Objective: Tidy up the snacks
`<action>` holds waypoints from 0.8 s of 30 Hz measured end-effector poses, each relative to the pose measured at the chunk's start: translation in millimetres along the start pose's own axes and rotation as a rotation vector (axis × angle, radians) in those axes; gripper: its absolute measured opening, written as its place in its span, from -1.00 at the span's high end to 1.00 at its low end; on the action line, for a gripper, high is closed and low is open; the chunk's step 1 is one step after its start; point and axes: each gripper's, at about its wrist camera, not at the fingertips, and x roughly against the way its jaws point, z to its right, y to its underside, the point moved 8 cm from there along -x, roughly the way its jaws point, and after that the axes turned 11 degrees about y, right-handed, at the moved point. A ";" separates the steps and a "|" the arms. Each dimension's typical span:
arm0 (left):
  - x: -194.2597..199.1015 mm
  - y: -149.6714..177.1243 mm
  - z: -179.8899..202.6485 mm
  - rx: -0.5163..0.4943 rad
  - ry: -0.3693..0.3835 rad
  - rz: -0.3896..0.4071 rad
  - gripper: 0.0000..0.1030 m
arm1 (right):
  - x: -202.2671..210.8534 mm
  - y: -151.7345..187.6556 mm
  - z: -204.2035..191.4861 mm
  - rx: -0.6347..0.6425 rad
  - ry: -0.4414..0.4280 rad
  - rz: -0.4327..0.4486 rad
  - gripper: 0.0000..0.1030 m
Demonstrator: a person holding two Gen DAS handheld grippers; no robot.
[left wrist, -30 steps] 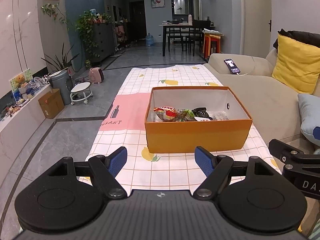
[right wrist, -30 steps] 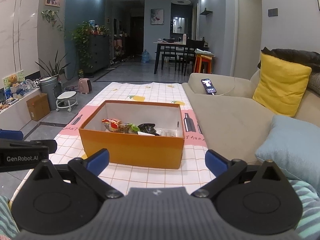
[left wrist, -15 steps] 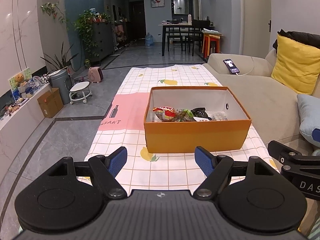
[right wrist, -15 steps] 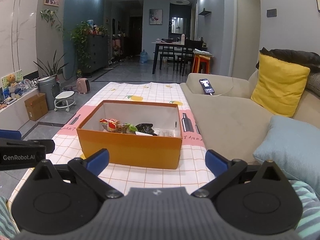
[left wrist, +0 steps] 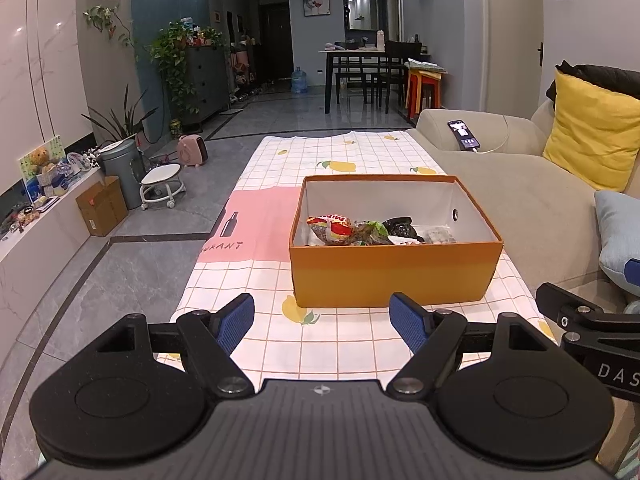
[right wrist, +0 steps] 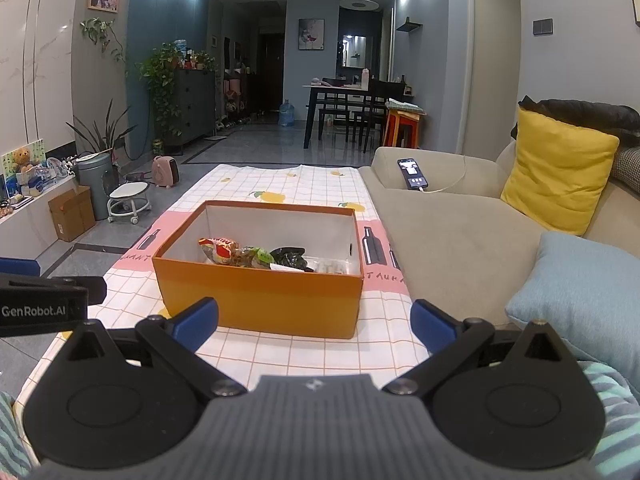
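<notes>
One orange box (left wrist: pixel 394 276) sits on the checked cloth (left wrist: pixel 344 332), just ahead of both tongs and apart from them; in it lies a heap of snacks (left wrist: pixel 362 232) against its near wall: a red-and-yellow packet (left wrist: pixel 330 229), a green-labelled one (left wrist: pixel 372 232), a black one (left wrist: pixel 402 227) and a clear one (left wrist: pixel 440 235), four that can be told apart. Since a second ago the box stands a touch higher in both views and otherwise nothing has shifted; the snacks lie as they did. The left gripper (left wrist: pixel 322 318) hangs released, its two blue pads wide apart with nothing between them, over the near end of the cloth. The right gripper (right wrist: pixel 314 322) is likewise spread and empty, its pads flanking the box's near wall from short of it. The far half of the box is bare inside. Left of the left tongs the cloth's edge drops to grey floor (left wrist: pixel 100 280); right of the right tongs the cloth meets the sofa (right wrist: pixel 460 240), with one blue cushion (right wrist: pixel 576 292) near, and one yellow cushion (right wrist: pixel 556 176) and one phone (right wrist: pixel 413 174) beyond. Past the box the cloth runs on, unoccupied.
</notes>
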 end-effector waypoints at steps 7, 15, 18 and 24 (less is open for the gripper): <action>0.1 0.3 -0.2 0.003 0.003 -0.004 -0.75 | 0.6 0.6 0.6 -0.002 0.001 0.002 -0.92; 0.9 1.7 0.5 0.007 0.001 -0.007 -0.75 | 1.9 -0.2 0.8 -0.003 -0.003 0.006 -0.92; 0.9 1.4 0.8 0.008 -0.001 -0.011 -0.75 | 2.1 -0.4 0.4 -0.007 -0.006 0.006 -0.92; 0.3 0.3 -0.2 0.006 0.004 -0.011 -0.75 | 2.3 0.0 -0.1 -0.004 -0.011 0.004 -0.92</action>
